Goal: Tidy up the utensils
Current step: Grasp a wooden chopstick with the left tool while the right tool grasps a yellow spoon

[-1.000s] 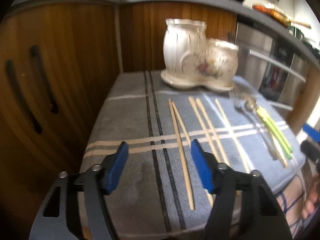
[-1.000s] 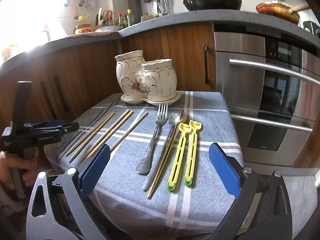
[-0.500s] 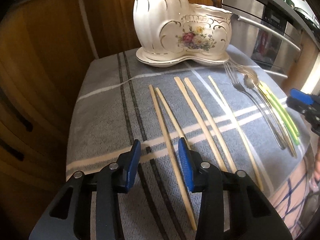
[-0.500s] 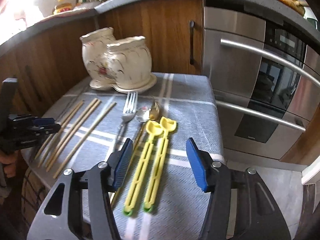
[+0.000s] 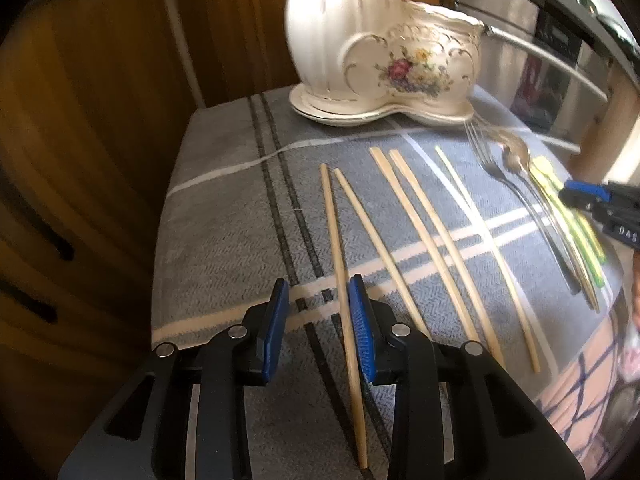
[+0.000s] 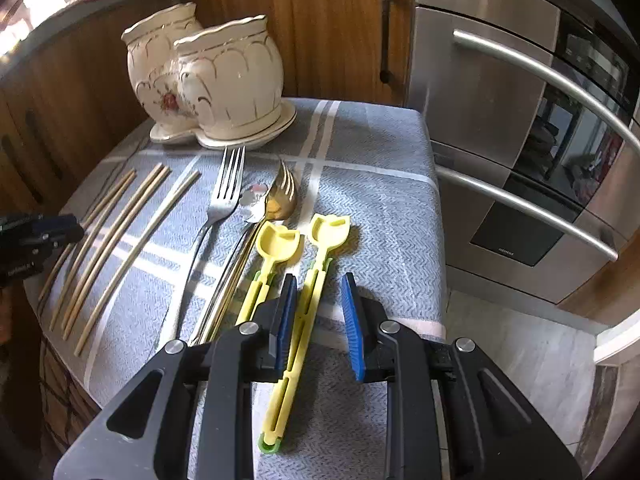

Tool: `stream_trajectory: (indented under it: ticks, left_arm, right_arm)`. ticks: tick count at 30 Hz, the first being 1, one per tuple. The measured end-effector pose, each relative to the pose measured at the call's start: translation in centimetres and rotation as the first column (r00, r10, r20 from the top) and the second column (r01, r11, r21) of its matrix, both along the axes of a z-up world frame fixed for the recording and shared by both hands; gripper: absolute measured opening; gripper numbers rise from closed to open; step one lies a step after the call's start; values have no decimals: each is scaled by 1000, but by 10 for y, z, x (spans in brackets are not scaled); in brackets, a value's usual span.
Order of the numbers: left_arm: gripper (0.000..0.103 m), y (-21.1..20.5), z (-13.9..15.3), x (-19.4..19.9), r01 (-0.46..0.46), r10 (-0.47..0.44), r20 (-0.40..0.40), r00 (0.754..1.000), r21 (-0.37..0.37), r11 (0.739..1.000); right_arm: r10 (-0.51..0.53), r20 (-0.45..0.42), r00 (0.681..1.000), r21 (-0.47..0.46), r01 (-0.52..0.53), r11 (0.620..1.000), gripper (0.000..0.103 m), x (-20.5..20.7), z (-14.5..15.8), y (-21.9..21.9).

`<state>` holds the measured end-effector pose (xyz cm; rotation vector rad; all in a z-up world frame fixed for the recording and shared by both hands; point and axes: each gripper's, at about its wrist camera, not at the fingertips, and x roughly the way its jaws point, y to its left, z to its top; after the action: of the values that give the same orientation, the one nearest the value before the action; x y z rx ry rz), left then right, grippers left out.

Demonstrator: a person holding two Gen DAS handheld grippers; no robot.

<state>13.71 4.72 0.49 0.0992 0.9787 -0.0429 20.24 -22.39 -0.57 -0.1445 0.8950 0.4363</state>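
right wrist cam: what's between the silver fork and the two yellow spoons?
A silver spoon and a gold spork, handles running alongside the silver fork, left of the yellow spoons. Clearest in the right wrist view.

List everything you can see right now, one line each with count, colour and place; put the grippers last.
chopsticks: five, pale wood, in a row on the left half of the cloth.
fork: one, silver, right of the chopsticks.
spoon: one, gold, beside the fork, over a silver piece I cannot identify.
scoops: two, yellow with green ends, rightmost on the cloth.
utensil holder: one, cream with flowers, two pots, at the far edge.
cloth: one, grey-blue with white stripes, over the table.
cabinets: brown wood, behind.
oven: steel, on the right.
left gripper: blue pads, open around the leftmost chopstick.
right gripper: blue pads, open around the right scoop's handle.
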Motion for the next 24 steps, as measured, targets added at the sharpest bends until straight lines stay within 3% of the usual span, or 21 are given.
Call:
stream_trajectory:
  ticks: [5, 11, 14, 20, 23, 24]
  left_arm:
    - [33, -7, 3, 20, 52, -51, -96, 994, 10, 999]
    - [35, -3, 5, 41, 60, -61, -231, 971, -10, 998]
    - [41, -2, 6, 47, 45, -46, -282, 958, -10, 999]
    - [43, 0, 6, 52, 42, -43, -310, 950, -10, 999]
    - [36, 1, 9, 56, 46, -46, -318, 947, -8, 999]
    - [24, -1, 10, 59, 43, -41, -316, 948, -2, 999]
  right_arm:
    - [49, -103, 993, -47, -54, 997, 23, 15, 5, 4]
    - [81, -231, 970, -153, -119, 981, 23, 29, 8, 19]
    - [87, -253, 964, -211, -142, 967, 23, 29, 9, 27]
    - [78, -317, 945, -189, -143, 972, 22, 41, 8, 28]
    - [75, -332, 940, -178, -141, 974, 14, 46, 8, 27]
    - [77, -339, 938, -169, -141, 975, 10, 47, 8, 26]
